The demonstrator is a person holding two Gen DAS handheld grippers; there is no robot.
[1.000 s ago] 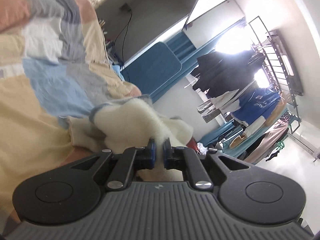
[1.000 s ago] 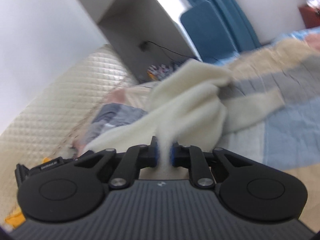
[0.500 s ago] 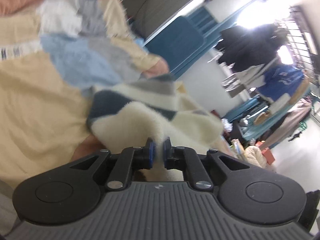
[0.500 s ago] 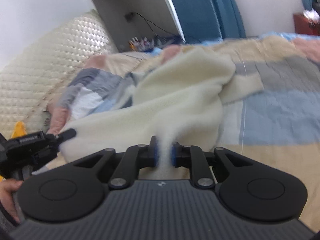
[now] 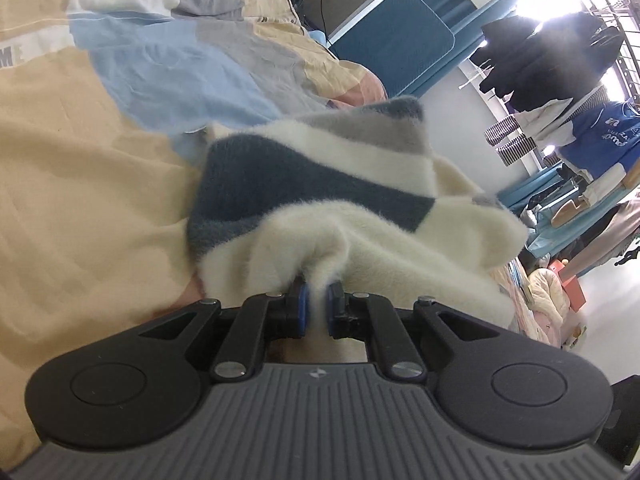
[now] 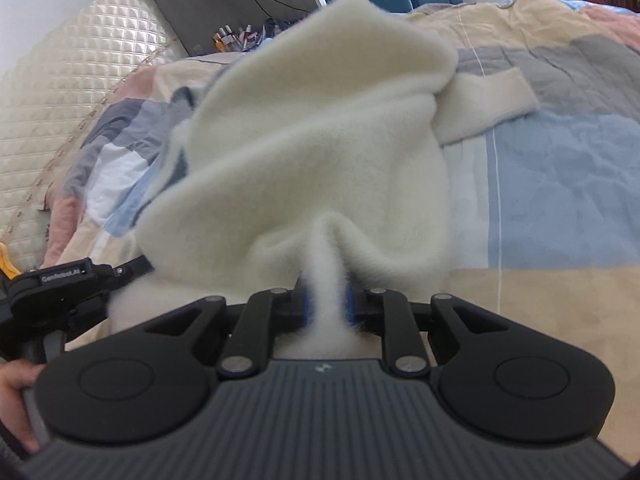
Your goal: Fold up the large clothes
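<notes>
A fluffy cream sweater (image 6: 312, 148) with dark blue and grey stripes (image 5: 280, 184) hangs bunched above the bed. My left gripper (image 5: 316, 308) is shut on a fold of its cream fabric. My right gripper (image 6: 326, 304) is shut on another pinch of the cream fabric. One sleeve (image 6: 484, 108) trails onto the quilt at the right of the right wrist view. The left gripper's body (image 6: 60, 292) shows at the left edge of the right wrist view, beside the sweater.
The bed carries a patchwork quilt (image 6: 560, 168) of beige, blue, grey and pink. A quilted headboard (image 6: 68, 72) stands behind it. A blue chair back (image 5: 396, 36) and a rack of hanging clothes (image 5: 560, 92) stand beyond the bed.
Both grippers have stayed shut on the sweater and lowered it toward the bed. The striped side has turned into the left wrist view and the sweater has spread wider.
</notes>
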